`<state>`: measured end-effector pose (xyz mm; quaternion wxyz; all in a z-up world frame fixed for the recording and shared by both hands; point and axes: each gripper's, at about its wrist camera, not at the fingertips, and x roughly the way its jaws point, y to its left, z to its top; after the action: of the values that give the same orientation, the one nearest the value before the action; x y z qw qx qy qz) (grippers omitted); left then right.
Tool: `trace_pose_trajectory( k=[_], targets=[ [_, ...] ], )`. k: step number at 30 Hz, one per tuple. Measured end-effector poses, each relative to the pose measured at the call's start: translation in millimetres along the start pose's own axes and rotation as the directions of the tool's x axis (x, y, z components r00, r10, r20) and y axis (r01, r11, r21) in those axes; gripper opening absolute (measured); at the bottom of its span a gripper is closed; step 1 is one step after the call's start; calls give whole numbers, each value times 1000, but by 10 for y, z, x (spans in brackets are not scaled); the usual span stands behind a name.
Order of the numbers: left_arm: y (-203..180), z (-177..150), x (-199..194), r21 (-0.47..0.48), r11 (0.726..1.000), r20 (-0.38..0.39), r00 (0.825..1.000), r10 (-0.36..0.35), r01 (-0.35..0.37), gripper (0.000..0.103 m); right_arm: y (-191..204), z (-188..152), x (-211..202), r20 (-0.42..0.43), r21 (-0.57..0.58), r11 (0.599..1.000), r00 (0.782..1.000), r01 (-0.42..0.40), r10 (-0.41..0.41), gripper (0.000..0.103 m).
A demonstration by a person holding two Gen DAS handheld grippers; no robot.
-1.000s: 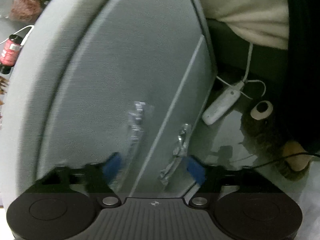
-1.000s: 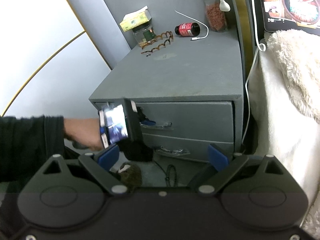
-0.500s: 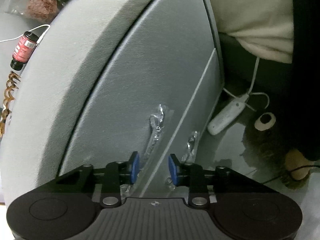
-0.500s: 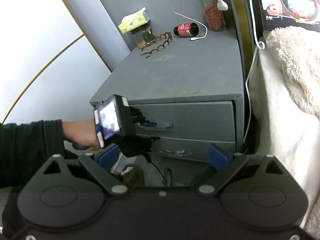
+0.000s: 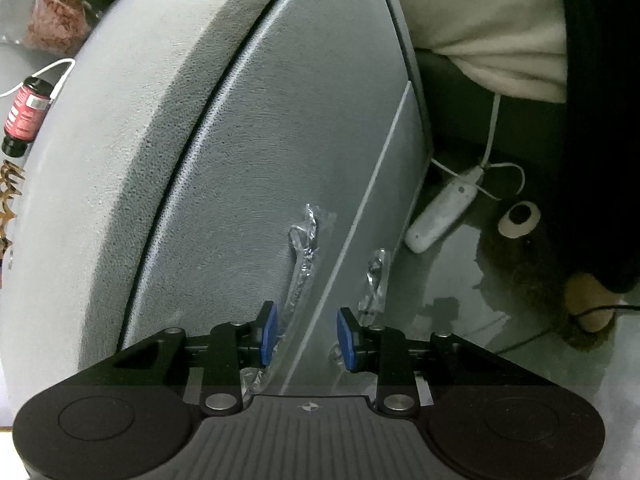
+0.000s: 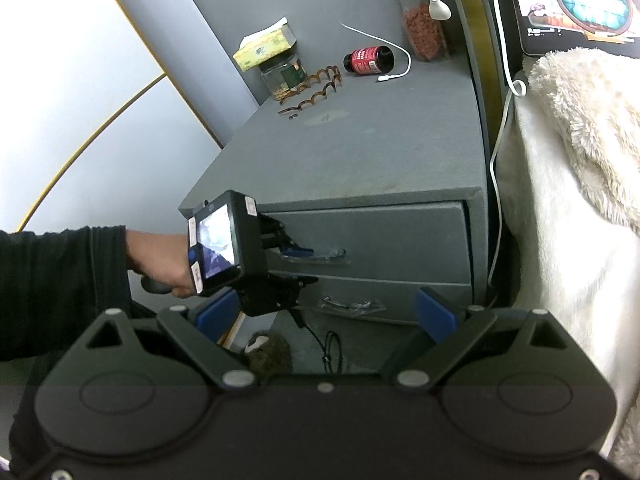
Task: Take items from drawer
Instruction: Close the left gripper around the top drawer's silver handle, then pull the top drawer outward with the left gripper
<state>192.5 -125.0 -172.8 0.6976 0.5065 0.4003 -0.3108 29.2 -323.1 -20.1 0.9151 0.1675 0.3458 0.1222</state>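
Observation:
A grey nightstand (image 6: 360, 152) has two drawers. The upper drawer (image 6: 392, 236) and lower drawer (image 6: 400, 292) are closed. Each has a metal handle wrapped in clear plastic: the upper handle (image 5: 302, 264) and the lower handle (image 5: 374, 280). My left gripper (image 5: 306, 336) is at the left end of the upper handle (image 6: 320, 254), its blue pads (image 5: 267, 334) partly closed around it with a gap left. My right gripper (image 6: 326, 314) is open and empty, held back from the nightstand.
On the nightstand top are a red bottle (image 6: 368, 60), a snack bag (image 6: 424, 32), a jar (image 6: 284, 76), a tissue box (image 6: 264, 46), hair clips (image 6: 316, 88) and a white cable (image 6: 376, 40). A fluffy blanket (image 6: 580, 200) is on the right. A power strip (image 5: 444, 212) and plush slipper (image 5: 552, 280) lie on the floor.
My left gripper has narrowed from wide open and moved onto the upper drawer handle. The right gripper has barely moved.

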Motion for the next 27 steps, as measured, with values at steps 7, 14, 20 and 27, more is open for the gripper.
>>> trace_pose_trajectory(
  k=[7, 14, 20, 27],
  targets=[
    [-107, 219, -157, 67, 998, 9, 1000, -11, 10, 26, -15, -5, -12, 7, 10, 1000, 1000, -6, 6, 95],
    [-334, 227, -392, -70, 997, 33, 999, -8, 10, 26, -28, -19, -18, 11, 19, 1000, 1000, -12, 12, 95],
    [-220, 249, -911, -321, 943, 126, 991, -47, 85, 51, -39, -12, -14, 10, 22, 1000, 1000, -12, 12, 95],
    [298, 91, -1717, -679, 701, 340, 940, 35, 220, 100, 1, -11, 9, 1, 6, 1000, 1000, 4, -5, 95]
  ],
)
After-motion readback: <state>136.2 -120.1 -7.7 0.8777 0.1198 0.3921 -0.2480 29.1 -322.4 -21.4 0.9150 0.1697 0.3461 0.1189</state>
